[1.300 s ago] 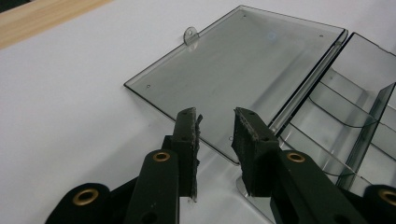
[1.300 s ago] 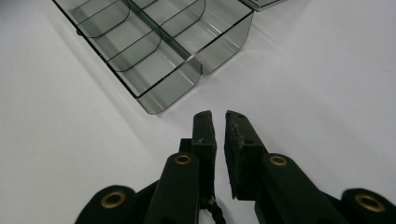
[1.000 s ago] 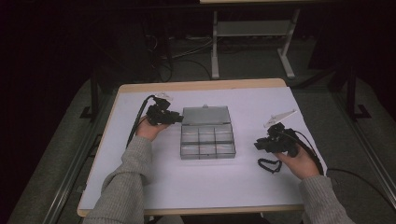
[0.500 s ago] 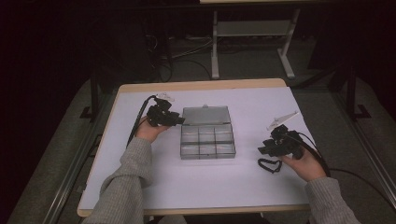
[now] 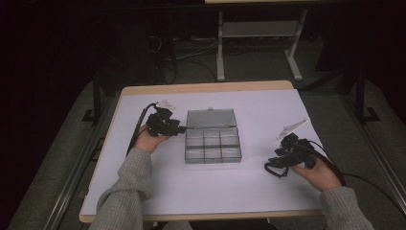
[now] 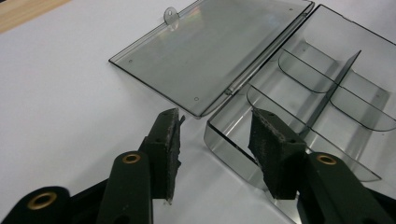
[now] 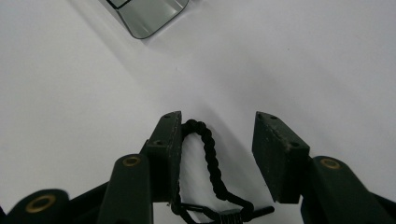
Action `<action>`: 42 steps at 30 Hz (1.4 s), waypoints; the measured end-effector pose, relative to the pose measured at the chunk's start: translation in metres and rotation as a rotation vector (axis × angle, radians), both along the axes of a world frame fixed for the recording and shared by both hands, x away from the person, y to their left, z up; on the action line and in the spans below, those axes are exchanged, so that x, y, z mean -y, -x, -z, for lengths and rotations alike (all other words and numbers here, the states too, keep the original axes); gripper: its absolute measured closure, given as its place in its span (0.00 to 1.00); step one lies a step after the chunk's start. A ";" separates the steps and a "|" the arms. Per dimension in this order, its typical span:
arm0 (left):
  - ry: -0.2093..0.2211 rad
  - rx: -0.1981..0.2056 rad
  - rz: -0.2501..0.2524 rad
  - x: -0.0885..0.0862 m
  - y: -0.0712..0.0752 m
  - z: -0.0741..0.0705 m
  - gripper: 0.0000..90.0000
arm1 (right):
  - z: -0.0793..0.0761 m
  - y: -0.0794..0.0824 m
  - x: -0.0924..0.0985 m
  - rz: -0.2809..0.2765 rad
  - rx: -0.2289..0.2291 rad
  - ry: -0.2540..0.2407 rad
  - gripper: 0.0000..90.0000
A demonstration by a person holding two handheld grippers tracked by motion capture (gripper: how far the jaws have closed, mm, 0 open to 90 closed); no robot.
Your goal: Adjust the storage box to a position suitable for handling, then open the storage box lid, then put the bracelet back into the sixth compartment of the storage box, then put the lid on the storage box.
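A clear grey compartment box (image 5: 213,146) lies open mid-table, its lid (image 5: 210,119) flat on the far side. My left gripper (image 5: 178,129) is at the box's left edge. Its jaws have just been opening, and in the left gripper view (image 6: 215,119) they straddle the box's corner wall (image 6: 219,140) without pressing on it. My right gripper (image 5: 276,160) hovers low at the near right. Its jaws (image 7: 217,119) have also just been opening. A black braided cord (image 7: 208,154) lies on the table between them, close against the left pad (image 7: 170,144). The cord (image 5: 274,171) curls beside that gripper.
The white table (image 5: 215,196) has a wooden rim at its far edge (image 5: 206,88). The box's compartments (image 6: 327,93) look empty. Cables trail from both grippers. Dark floor and a metal stand (image 5: 258,33) lie beyond the table.
The right gripper has drifted slightly toward the near right, with the cord left lying on the table under it. The left hand has shifted a little at the box's left edge.
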State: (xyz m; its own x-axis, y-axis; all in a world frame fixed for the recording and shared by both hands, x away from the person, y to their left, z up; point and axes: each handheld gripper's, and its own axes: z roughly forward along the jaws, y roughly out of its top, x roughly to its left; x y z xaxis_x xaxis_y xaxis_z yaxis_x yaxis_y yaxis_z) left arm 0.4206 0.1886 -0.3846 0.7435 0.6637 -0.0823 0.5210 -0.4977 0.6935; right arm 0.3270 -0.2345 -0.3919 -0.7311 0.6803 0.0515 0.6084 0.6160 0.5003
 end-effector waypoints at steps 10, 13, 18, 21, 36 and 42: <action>-0.012 0.002 0.002 -0.007 0.020 0.006 0.55 | 0.005 0.007 0.001 -0.010 -0.033 0.030 0.54; -0.006 0.005 0.002 -0.009 0.025 0.007 0.54 | 0.006 0.009 0.000 -0.010 -0.038 0.038 0.53; -0.014 0.008 0.012 -0.010 0.030 0.006 0.54 | 0.007 0.010 -0.001 -0.013 -0.041 0.043 0.52; -0.007 0.016 0.010 -0.011 0.033 0.006 0.53 | 0.008 0.010 -0.002 -0.023 -0.038 0.048 0.51; -0.005 0.018 0.009 -0.019 0.041 0.007 0.51 | 0.017 0.007 -0.012 -0.054 -0.055 0.107 0.47; 0.004 0.020 0.003 -0.022 0.044 0.006 0.51 | 0.023 0.007 -0.018 -0.063 -0.051 0.176 0.54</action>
